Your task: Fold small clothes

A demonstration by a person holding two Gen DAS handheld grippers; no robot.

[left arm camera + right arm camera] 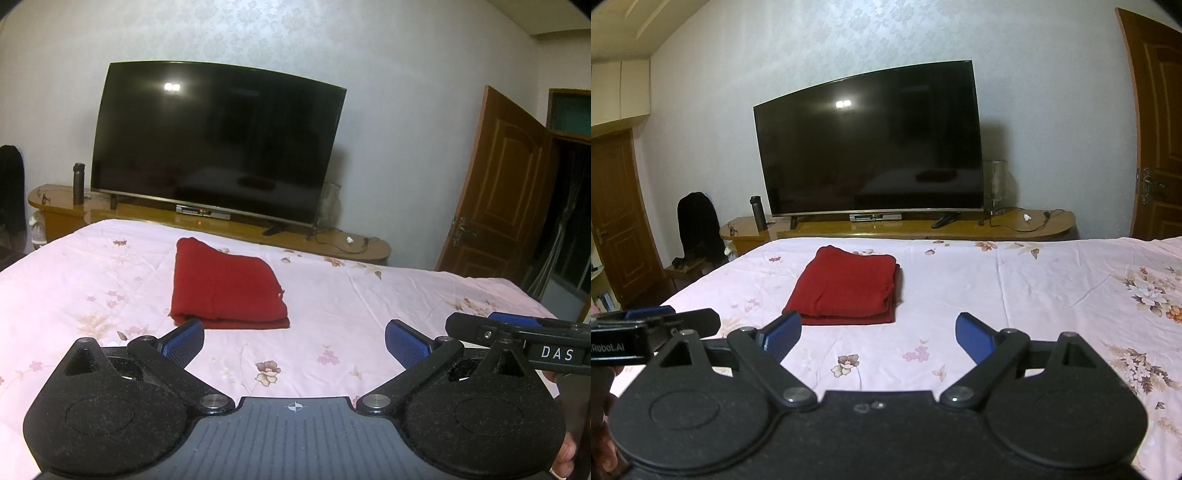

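A red garment (225, 286) (846, 291) lies folded into a neat rectangle on the pink floral bedsheet (332, 295) (1015, 288). My left gripper (294, 341) hovers just short of its near edge, open, with nothing between its blue pads. My right gripper (878, 334) also stands open and empty, a little in front of the garment and slightly to its right. The right gripper's side (517, 332) shows at the right edge of the left wrist view. In the right wrist view the left gripper's side (646, 328) shows at the left edge.
Beyond the foot of the bed stands a wooden TV bench (1015, 225) with a large dark television (871, 147), a dark flask (758, 212) and cables. A brown door (495, 192) is open at the right. A dark chair (698, 225) stands left of the bed.
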